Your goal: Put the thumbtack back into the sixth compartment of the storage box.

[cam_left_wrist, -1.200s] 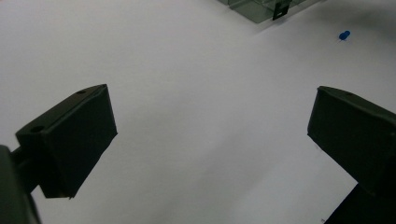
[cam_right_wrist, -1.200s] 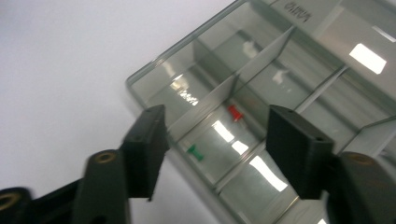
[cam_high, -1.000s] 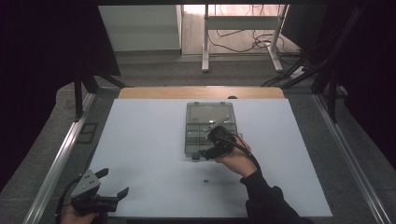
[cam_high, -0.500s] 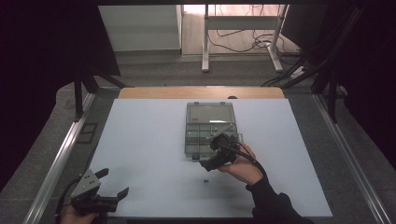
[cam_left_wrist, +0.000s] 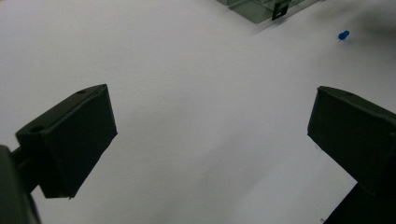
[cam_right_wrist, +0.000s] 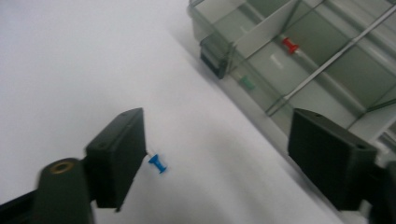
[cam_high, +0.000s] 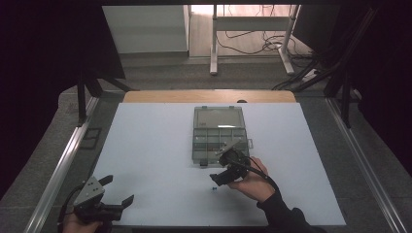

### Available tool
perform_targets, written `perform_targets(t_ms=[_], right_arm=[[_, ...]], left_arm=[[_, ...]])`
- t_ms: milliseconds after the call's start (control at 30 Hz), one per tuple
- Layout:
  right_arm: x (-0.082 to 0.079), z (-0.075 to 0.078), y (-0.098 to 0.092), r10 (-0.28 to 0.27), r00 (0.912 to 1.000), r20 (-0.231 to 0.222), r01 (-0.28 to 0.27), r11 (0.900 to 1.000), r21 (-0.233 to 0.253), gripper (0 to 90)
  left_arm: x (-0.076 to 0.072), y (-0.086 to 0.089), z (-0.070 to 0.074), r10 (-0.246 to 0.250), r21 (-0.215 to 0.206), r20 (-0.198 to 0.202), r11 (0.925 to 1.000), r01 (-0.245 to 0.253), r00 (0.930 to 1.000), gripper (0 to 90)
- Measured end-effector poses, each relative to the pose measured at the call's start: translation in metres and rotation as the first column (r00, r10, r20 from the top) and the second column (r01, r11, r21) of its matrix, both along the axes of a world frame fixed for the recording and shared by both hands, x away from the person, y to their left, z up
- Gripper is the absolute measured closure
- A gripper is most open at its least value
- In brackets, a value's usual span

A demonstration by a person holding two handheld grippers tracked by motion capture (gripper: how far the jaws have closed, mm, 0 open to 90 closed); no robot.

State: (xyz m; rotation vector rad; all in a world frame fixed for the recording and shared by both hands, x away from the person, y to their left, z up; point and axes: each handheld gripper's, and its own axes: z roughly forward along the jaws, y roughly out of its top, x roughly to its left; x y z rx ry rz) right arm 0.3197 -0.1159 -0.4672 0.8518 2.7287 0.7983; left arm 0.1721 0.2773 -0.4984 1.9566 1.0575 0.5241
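A clear compartment box (cam_high: 218, 127) lies open at the table's middle, lid folded back. In the right gripper view a red pushpin (cam_right_wrist: 290, 45) and a green pushpin (cam_right_wrist: 246, 83) rest in the box (cam_right_wrist: 261, 37). A blue pushpin (cam_high: 214, 188) lies loose on the white table in front of the box. My right gripper (cam_high: 224, 167) hovers just over it, open; the blue pushpin (cam_right_wrist: 159, 164) sits beside the left jaw, inside the gap. My left gripper (cam_high: 118, 190) is open at the near left corner, holding nothing, and sees the blue pushpin (cam_left_wrist: 343, 35) far off.
The white tabletop (cam_high: 145, 145) has metal rails (cam_high: 63, 165) along both sides and a wooden strip (cam_high: 170, 95) at the back. A black latch (cam_left_wrist: 279, 9) hangs on the box's near corner.
My right gripper has drawn back from over the box toward the person and lowered over the blue pushpin. The left gripper has stayed put.
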Motion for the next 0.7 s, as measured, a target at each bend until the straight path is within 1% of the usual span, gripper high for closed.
perform_targets(t_ms=[33,67,133,167,233,367,433,500,533,567,600,633,700], right_arm=[[0.0,0.0,0.0,0.0,1.0,0.0,0.0,1.0,0.0,21.0],[-0.003,-0.002,0.0,0.008,1.0,-0.004,-0.008,1.0,-0.001,25.7],[-0.004,-0.002,0.0,0.01,0.9999,-0.004,-0.01,1.0,-0.001,27.3],[-0.005,-0.003,0.0,0.013,0.9999,-0.009,-0.013,1.0,-0.001,31.0],[-0.007,-0.007,-0.001,0.029,0.999,-0.034,-0.029,1.0,0.002,38.8],[-0.009,-0.012,0.0,0.055,0.9962,-0.067,-0.055,0.998,0.002,45.7],[-0.012,-0.015,0.002,0.072,0.9942,-0.08,-0.072,0.997,-0.007,51.3],[-0.014,-0.018,0.004,0.091,0.9925,-0.081,-0.093,0.995,-0.023,55.7],[-0.014,-0.018,0.004,0.091,0.9925,-0.081,-0.093,0.995,-0.023,55.7],[-0.015,-0.02,0.005,0.104,0.9912,-0.082,-0.106,0.994,-0.028,58.9],[-0.017,-0.023,0.007,0.119,0.9891,-0.087,-0.122,0.992,-0.036,64.0],[-0.017,-0.023,0.007,0.119,0.9891,-0.087,-0.122,0.992,-0.036,64.0],[-0.018,-0.026,0.008,0.127,0.9877,-0.091,-0.131,0.99,-0.043,68.6]], left_arm=[[0.0,0.0,0.0,0.0,0.0,0.0,1.0,0.0,1.0,1.6],[0.0,0.0,0.0,0.0,0.0,0.0,1.0,0.0,1.0,1.5],[0.0,0.0,0.0,0.0,0.0,0.0,1.0,0.0,1.0,1.5],[0.0,0.0,0.0,0.0,0.0,0.0,1.0,0.0,1.0,1.5],[0.0,0.0,0.0,0.0,0.001,-0.001,1.0,0.0,1.0,1.6],[0.0,0.0,0.0,-0.001,0.0,-0.001,1.0,0.001,1.0,1.6],[0.0,0.0,0.0,0.0,-0.001,-0.001,1.0,0.0,1.0,1.6],[0.0,0.0,0.0,-0.001,0.0,-0.001,1.0,0.001,1.0,1.5],[0.0,0.0,0.0,-0.001,0.0,-0.001,1.0,0.001,1.0,1.6],[0.0,0.0,0.0,-0.001,0.001,-0.001,1.0,0.001,1.0,1.6],[0.0,0.0,0.0,-0.001,0.0,-0.001,1.0,0.001,1.0,1.5],[0.0,0.0,0.0,-0.001,0.0,-0.001,1.0,0.001,1.0,1.5],[0.0,0.0,0.0,-0.001,0.001,-0.001,1.0,0.001,1.0,1.5]])
